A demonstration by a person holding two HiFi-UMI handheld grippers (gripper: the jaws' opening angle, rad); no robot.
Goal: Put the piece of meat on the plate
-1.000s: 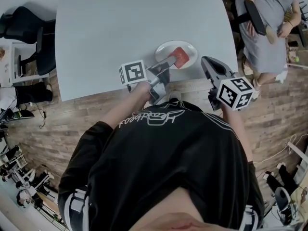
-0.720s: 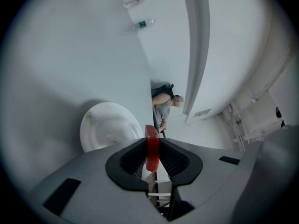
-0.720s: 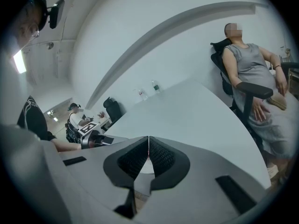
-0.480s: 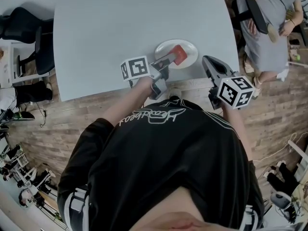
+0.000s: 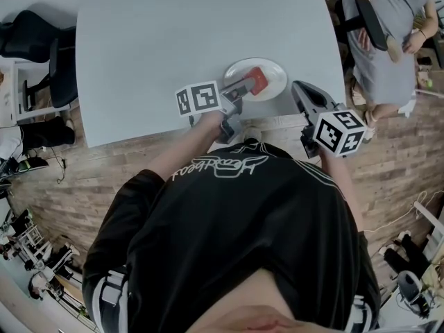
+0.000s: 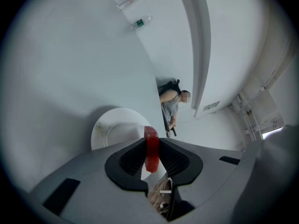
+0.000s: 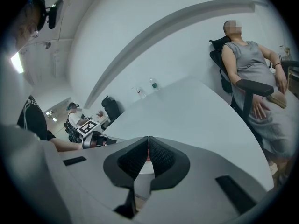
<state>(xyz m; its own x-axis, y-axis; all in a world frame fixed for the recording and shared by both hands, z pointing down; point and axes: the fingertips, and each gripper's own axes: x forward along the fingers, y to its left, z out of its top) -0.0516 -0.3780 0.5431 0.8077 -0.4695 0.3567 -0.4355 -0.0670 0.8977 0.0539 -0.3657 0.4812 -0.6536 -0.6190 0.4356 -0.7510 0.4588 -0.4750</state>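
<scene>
A red slab of meat (image 5: 257,80) stands on edge between the pads of my left gripper (image 5: 248,83), which is shut on it over the white plate (image 5: 272,71) near the table's front edge. In the left gripper view the meat (image 6: 151,147) sits clamped between the black pads, with the plate (image 6: 112,128) just beyond and below. My right gripper (image 5: 297,89) hovers at the table's edge to the right of the plate, its jaws (image 7: 148,154) pressed together with nothing in them.
The pale grey table (image 5: 180,40) stretches away beyond the plate. A seated person in grey (image 5: 388,33) is at the far right, office chairs (image 5: 41,40) at the left. Two bottles (image 6: 135,10) stand at the table's far end.
My left gripper has sunk a little toward the plate with the meat and rolled slightly. The right gripper has stayed where it was.
</scene>
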